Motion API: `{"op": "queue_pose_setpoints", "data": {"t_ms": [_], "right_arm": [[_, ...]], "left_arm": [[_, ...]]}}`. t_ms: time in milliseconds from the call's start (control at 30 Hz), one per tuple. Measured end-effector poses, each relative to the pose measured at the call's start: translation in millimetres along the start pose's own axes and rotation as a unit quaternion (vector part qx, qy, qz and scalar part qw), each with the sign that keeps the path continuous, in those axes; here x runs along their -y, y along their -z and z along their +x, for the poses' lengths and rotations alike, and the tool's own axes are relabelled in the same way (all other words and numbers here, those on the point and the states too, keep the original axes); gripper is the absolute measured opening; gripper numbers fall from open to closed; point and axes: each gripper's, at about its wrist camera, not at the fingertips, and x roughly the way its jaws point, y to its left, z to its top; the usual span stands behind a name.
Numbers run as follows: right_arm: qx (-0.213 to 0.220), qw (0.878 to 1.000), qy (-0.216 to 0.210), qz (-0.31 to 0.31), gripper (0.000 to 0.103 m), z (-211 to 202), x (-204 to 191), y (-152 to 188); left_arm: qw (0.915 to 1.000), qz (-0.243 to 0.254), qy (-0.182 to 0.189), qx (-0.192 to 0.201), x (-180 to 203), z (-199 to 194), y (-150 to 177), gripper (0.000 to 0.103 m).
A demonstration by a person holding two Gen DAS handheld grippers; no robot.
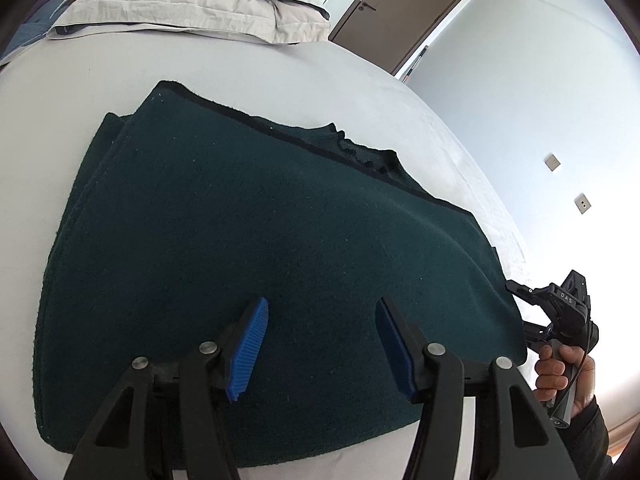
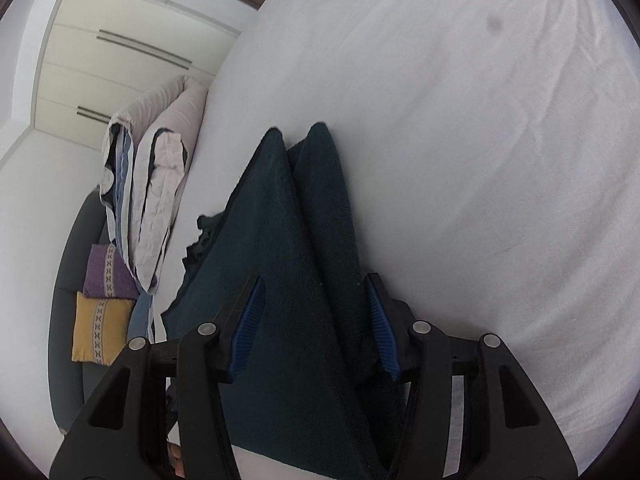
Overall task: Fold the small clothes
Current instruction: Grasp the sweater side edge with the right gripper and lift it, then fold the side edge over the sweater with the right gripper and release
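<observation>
A dark green knitted garment lies folded and flat on the white bed. My left gripper hovers over its near edge, open, with nothing between the blue pads. My right gripper, held by a hand, sits at the garment's right corner. In the right wrist view the garment runs away between the fingers of the right gripper, its layers showing as two ridges. The jaws stand apart around the cloth, and I see no pinch.
Folded beige and blue bedding is stacked at the head of the bed, seen too as bedding. Purple cushion and yellow cushion rest on a dark seat beside it. A brown door and a wardrobe stand beyond.
</observation>
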Motion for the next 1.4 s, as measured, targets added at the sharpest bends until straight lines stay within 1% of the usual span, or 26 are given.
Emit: {"op": "queue_pose_setpoints", "data": {"t_ms": [67,133,200,267,300,333,400,467,533,633,667,700,800,867,933,967,1033,1100,1167,1233,1300,1400], "right_arm": [[-0.016,1.000,-0.019,0.006,0.049,1.1,-2.2,3.2],[-0.016,0.999,-0.040,0.019,0.048,0.3,-0.3,5.8],[-0.013,0.998,-0.054,0.033,0.044,1.1,5.0,7.8],[-0.009,0.998,-0.052,0.044,0.031,3.2,11.8,9.4],[-0.007,0.998,-0.047,0.044,0.027,4.3,13.5,10.4],[-0.004,0.998,-0.039,0.044,0.019,4.4,16.5,12.1],[0.005,0.998,-0.038,0.048,0.015,4.2,17.9,14.4],[0.017,0.999,-0.024,0.040,0.014,3.4,14.5,17.3],[0.027,0.999,-0.006,0.027,0.014,2.4,7.7,19.9],[0.042,0.999,0.024,0.005,0.012,-0.9,-6.0,23.1],[0.042,0.999,0.024,0.005,0.012,-0.9,-6.0,23.1],[0.053,0.997,0.052,-0.022,0.012,-5.1,-19.9,26.1],[0.069,0.992,0.083,-0.064,0.012,-10.8,-51.3,31.6],[0.076,0.986,0.100,-0.106,0.012,-10.1,-84.8,36.1],[0.075,0.976,0.113,-0.169,0.012,-1.9,-128.7,48.0],[0.071,0.969,0.117,-0.205,0.012,5.1,-154.2,57.5],[0.050,0.954,0.111,-0.276,0.012,26.4,-198.9,83.9],[0.021,0.937,0.097,-0.334,0.012,53.7,-233.1,114.7],[-0.014,0.924,0.093,-0.370,0.012,84.4,-247.5,139.4],[-0.046,0.920,0.101,-0.376,0.012,112.6,-248.0,154.9],[-0.047,0.918,0.107,-0.379,0.012,124.4,-245.9,165.0],[-0.038,0.916,0.107,-0.385,0.012,121.2,-248.1,170.3]], "left_arm": [[1.0000,-0.004,0.001,0.001,0.4,-0.4,-1.4,0.060],[0.9999,-0.007,0.005,0.006,2.8,-2.4,-3.8,0.060],[0.9998,-0.005,0.015,0.012,8.5,-3.2,-6.2,0.060],[0.9997,0.003,0.019,0.014,13.4,-0.1,-9.0,0.060],[0.9998,0.007,0.015,0.012,16.0,3.6,-10.2,0.060],[0.9998,0.010,0.011,0.011,17.7,7.9,-11.2,0.059],[0.9999,0.014,0.001,0.007,19.4,16.8,-12.9,0.059],[0.9998,0.018,-0.009,0.003,19.0,23.7,-14.3,0.058],[0.9998,0.018,-0.009,0.005,17.5,25.7,-14.9,0.058],[0.9999,0.012,0.004,0.005,12.1,25.5,-14.0,0.057],[0.9999,0.008,0.010,0.005,9.9,25.3,-14.2,0.057],[0.9998,0.004,0.016,0.005,7.4,24.8,-14.9,0.056],[0.9992,-0.013,0.038,0.002,-0.3,22.0,-17.7,0.056],[0.9981,-0.031,0.053,0.001,-7.2,18.1,-20.3,0.056],[0.9966,-0.054,0.062,0.004,-17.3,11.7,-23.5,0.057],[0.9952,-0.068,0.070,0.005,-23.5,8.9,-25.6,0.058],[0.9911,-0.098,0.090,0.006,-35.6,4.3,-29.7,0.062],[0.9866,-0.121,0.109,0.007,-44.5,0.7,-33.9,0.069],[0.9815,-0.139,0.132,0.002,-49.4,1.1,-37.9,0.077],[0.9787,-0.145,0.145,-0.011,-47.7,4.8,-40.4,0.083],[0.9778,-0.145,0.150,-0.025,-45.2,10.6,-42.4,0.084],[0.9773,-0.142,0.151,-0.042,-36.5,20.5,-47.1,0.084]]}}
